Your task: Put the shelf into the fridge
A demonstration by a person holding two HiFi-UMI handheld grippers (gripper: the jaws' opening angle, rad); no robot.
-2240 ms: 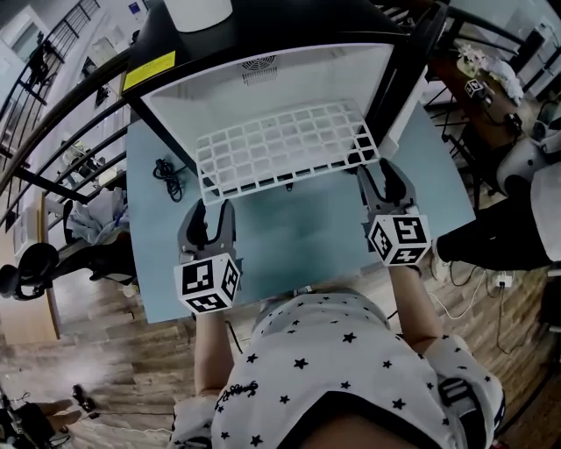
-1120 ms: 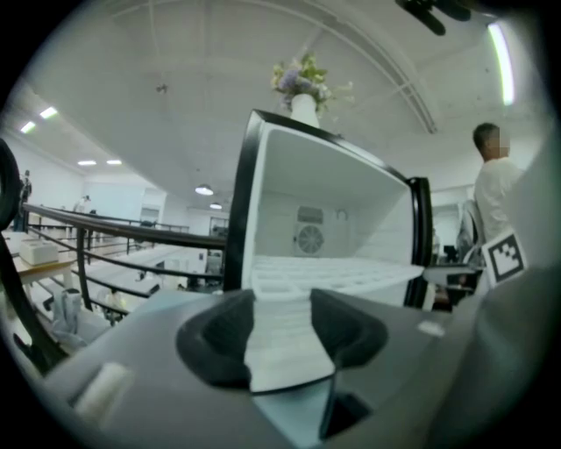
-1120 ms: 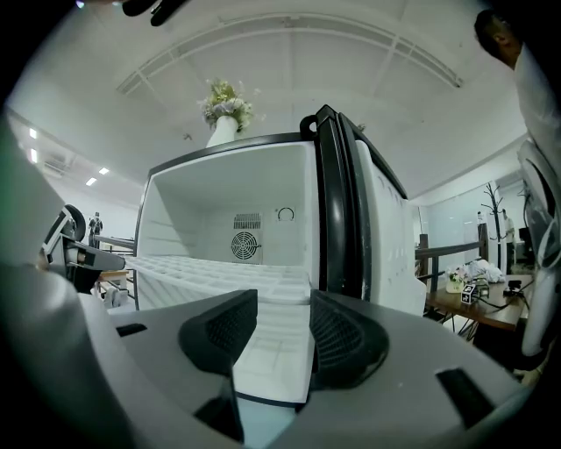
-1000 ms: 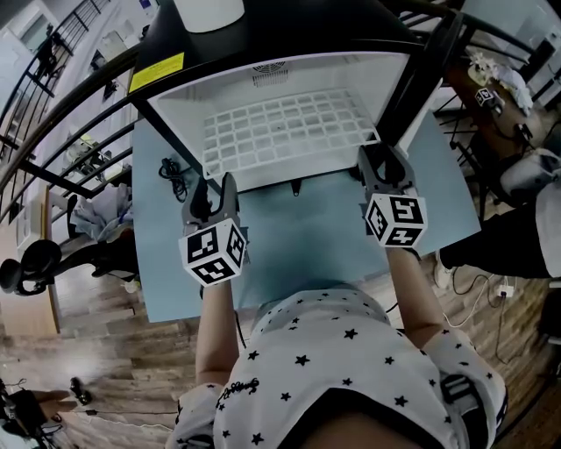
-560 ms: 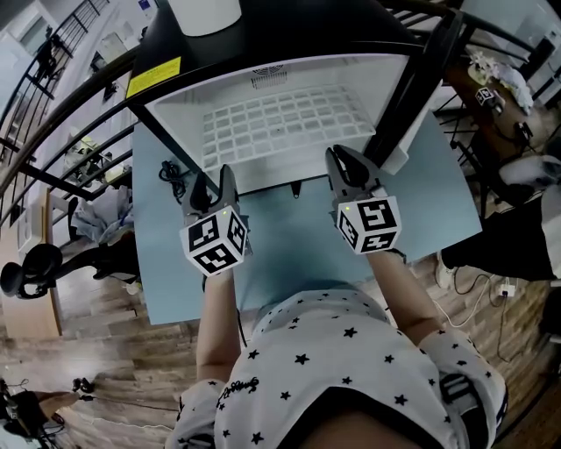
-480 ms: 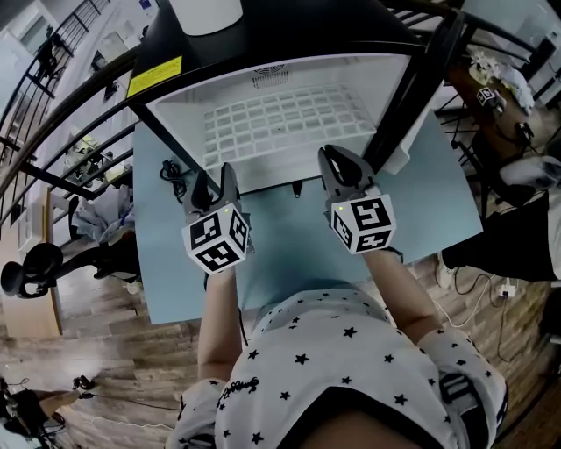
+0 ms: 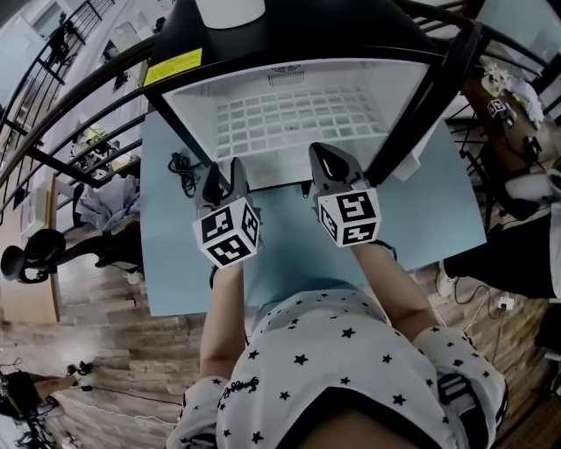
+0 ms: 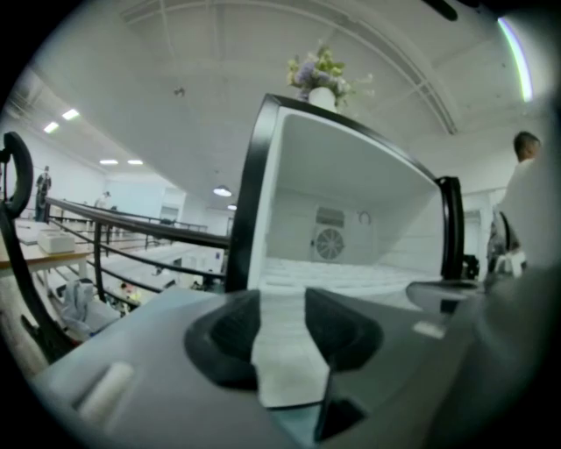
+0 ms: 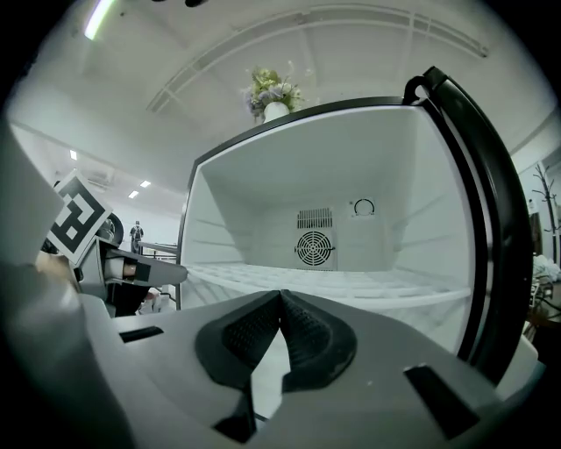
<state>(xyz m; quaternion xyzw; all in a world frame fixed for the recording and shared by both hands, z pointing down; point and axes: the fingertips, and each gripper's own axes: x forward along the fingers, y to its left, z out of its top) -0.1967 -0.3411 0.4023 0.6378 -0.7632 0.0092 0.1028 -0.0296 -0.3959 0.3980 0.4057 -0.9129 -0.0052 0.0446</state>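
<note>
The white wire shelf (image 7: 298, 118) lies flat inside the open fridge (image 7: 188, 110), on a ledge partway up; it also shows in the left gripper view as shelf (image 8: 351, 279) and in the right gripper view as shelf (image 9: 351, 282). My left gripper (image 7: 223, 173) hovers in front of the fridge's lower left edge; the left gripper (image 8: 282, 302) is open with nothing between its jaws, which have just been closing a little. My right gripper (image 7: 322, 158) is at the middle of the fridge front, below the shelf's front edge; the right gripper (image 9: 280, 298) is shut and holds nothing.
The fridge stands on a light blue table (image 7: 289, 250). Its black door (image 7: 438, 96) hangs open at the right. A coiled black cable (image 7: 182, 167) lies left of the fridge. A white vase (image 7: 230, 10) with flowers (image 9: 273, 92) stands on top. Railings run along the left.
The shelf, which stuck out at first, now sits fully inside the fridge. My right gripper has moved left to the middle of the fridge front and shut. The left gripper has hardly moved.
</note>
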